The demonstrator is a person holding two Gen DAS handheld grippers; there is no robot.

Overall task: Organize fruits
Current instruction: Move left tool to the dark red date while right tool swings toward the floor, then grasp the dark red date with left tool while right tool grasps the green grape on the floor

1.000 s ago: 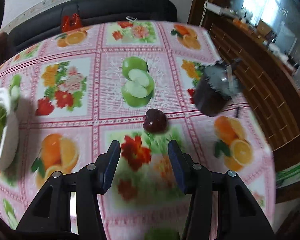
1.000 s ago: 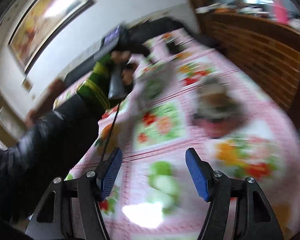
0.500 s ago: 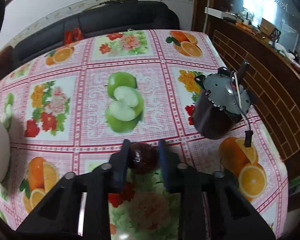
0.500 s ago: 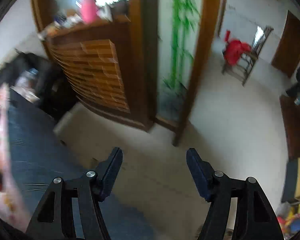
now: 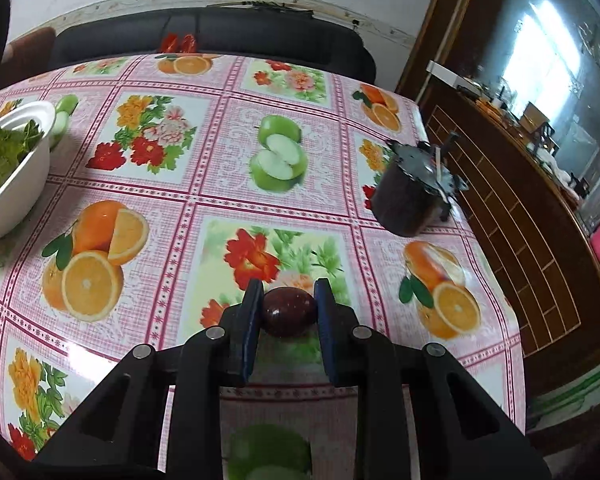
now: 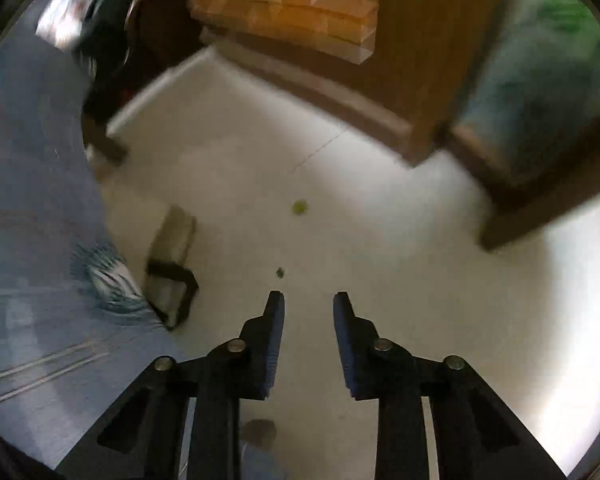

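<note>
My left gripper (image 5: 287,294) is shut on a dark red round fruit (image 5: 289,311) and holds it above the fruit-print tablecloth (image 5: 220,184). A white bowl (image 5: 24,172) with green leaves stands at the table's left edge. My right gripper (image 6: 308,300) is partly open and empty. It points down at a pale floor (image 6: 340,220), away from the table; no fruit shows between its fingers.
A dark round container (image 5: 412,196) with a lid and cord stands near the table's right edge. A black sofa (image 5: 204,36) lies behind the table, a wooden cabinet (image 5: 520,208) to the right. The right wrist view shows a blue-clothed leg (image 6: 32,240) and a slipper (image 6: 172,264).
My left gripper closed on the dark red fruit and lifted it back toward the table's near side. My right gripper swung off the table to face the floor and narrowed its opening.
</note>
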